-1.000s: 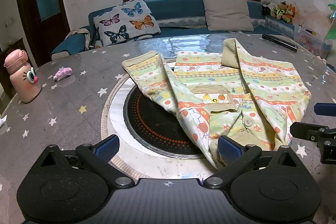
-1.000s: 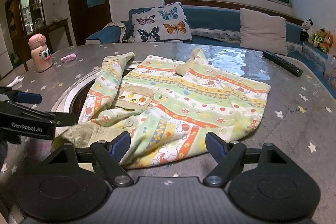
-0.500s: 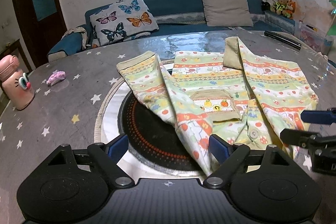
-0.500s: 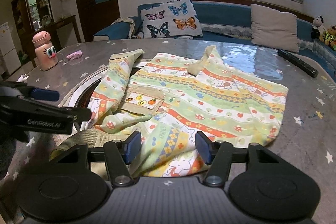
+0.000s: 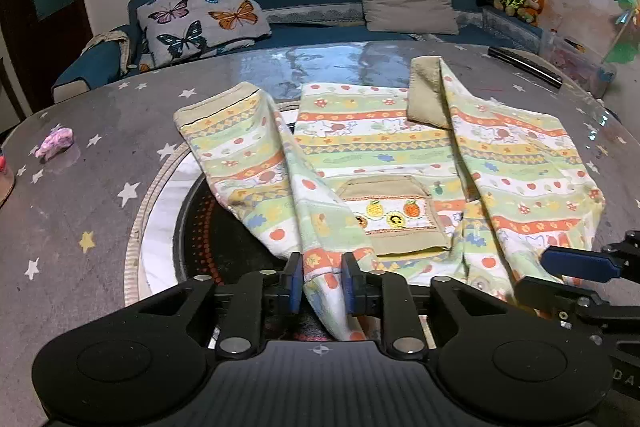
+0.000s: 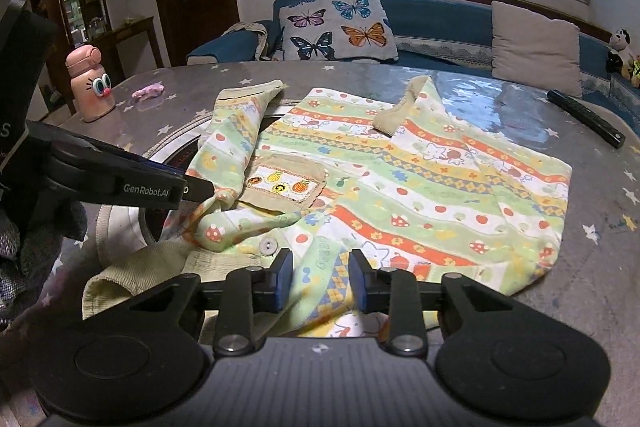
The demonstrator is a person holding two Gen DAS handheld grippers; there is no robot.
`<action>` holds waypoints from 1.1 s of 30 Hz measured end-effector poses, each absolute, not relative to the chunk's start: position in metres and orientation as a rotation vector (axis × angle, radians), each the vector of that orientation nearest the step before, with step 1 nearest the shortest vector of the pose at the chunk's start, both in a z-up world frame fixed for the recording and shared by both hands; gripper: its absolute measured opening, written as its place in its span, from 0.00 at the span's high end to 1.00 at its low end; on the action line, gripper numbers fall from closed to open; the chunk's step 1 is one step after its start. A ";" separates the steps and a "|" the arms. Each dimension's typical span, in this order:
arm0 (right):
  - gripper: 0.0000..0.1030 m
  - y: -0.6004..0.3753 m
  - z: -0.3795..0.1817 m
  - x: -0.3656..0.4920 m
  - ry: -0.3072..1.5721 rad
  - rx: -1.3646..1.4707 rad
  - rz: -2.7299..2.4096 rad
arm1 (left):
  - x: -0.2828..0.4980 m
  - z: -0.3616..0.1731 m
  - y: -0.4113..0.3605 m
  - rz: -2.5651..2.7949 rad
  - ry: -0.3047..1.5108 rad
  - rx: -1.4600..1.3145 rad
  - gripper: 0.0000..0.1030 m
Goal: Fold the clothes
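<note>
A child's striped, fruit-print garment [image 5: 400, 155] [image 6: 420, 187] lies spread on the round star-pattern table [image 5: 80, 187], with a pocket patch [image 5: 392, 215] facing up and one sleeve [image 5: 240, 147] lying out to the left. My left gripper [image 5: 322, 287] is at the near hem, its pads [image 5: 295, 285] pressed on a bunched ridge of cloth. My right gripper [image 6: 320, 281] holds the hem further right, with fabric filling the narrow gap between its pads [image 6: 285, 279]. Each gripper shows at the edge of the other's view: the right one [image 5: 532, 273] and the left one [image 6: 192, 183].
A round black hotplate [image 5: 208, 239] is set in the table, partly under the garment. A pink bottle [image 6: 91, 83] and a small pink item [image 6: 148, 91] sit at the left, a black remote [image 6: 584, 117] at the far right. A sofa with cushions [image 5: 200, 11] stands behind.
Both grippers moved forward onto the near hem. Their jaws went from wide open to closed on the cloth, and the hem bunched up between the pads.
</note>
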State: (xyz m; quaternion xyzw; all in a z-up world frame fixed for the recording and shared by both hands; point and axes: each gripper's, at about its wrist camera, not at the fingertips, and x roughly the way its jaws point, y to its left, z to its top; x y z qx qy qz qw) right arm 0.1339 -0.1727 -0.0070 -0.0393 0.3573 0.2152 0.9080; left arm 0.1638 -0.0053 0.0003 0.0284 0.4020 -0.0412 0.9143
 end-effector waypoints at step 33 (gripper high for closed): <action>0.91 -0.222 0.035 0.062 0.758 -0.120 0.636 | 0.029 0.030 0.044 -0.076 0.759 -0.033 0.88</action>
